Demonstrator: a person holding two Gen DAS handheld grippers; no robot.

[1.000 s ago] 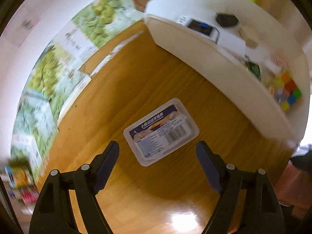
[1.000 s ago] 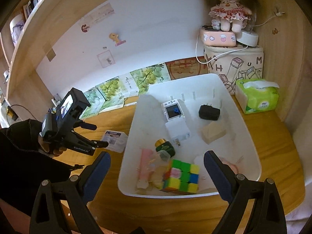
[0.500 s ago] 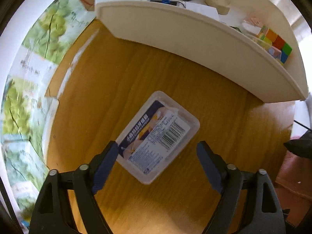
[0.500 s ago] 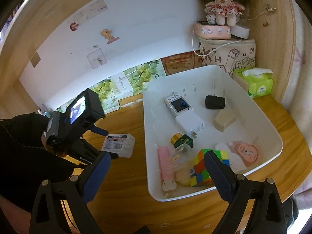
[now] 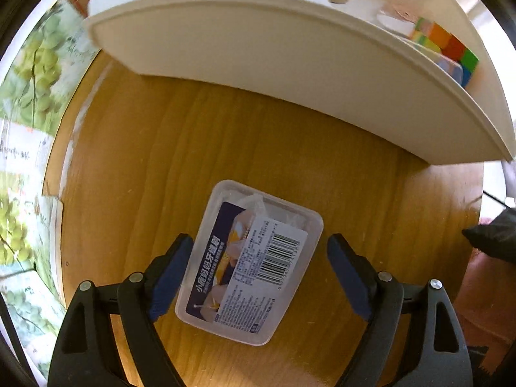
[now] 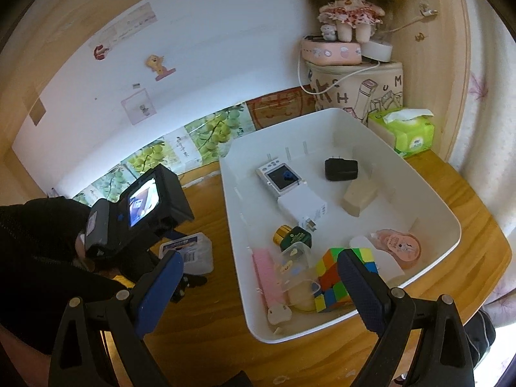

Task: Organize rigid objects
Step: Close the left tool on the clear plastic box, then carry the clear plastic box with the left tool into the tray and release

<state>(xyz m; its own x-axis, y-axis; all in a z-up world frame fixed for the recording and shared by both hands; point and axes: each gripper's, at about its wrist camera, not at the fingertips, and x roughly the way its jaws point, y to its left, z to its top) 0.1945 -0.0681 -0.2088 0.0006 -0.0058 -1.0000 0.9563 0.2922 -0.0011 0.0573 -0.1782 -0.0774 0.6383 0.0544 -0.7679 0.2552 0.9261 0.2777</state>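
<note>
The left tool (image 5: pixel 259 267) points straight down at a clear plastic box (image 5: pixel 250 262) lying flat on the wooden counter (image 5: pixel 225 135), just outside the near long wall of the white bin (image 5: pixel 258 54). Its jaws stand wide and hold nothing. The box lies between them: the left finger (image 5: pixel 171 274) is right against the box's long side, perhaps touching, while a clear gap shows on the right.

The box's long axis is tilted against the line between the fingers, one short end up toward the bin, the other down toward the tool's body. Closing would therefore pinch it roughly across its narrow width, probably twisting it a little until both long sides seat.

The right tool (image 6: pixel 259 277) hovers over the bin's near corner, jaws also wide and empty, above a puzzle cube (image 6: pixel 335 277) and other small items already in the bin. From this view the box (image 6: pixel 190 251) sits on the counter well off to that tool's left, under the left hand (image 6: pixel 80 245), so the left hand is plainly the nearer one for the pickup.
</note>
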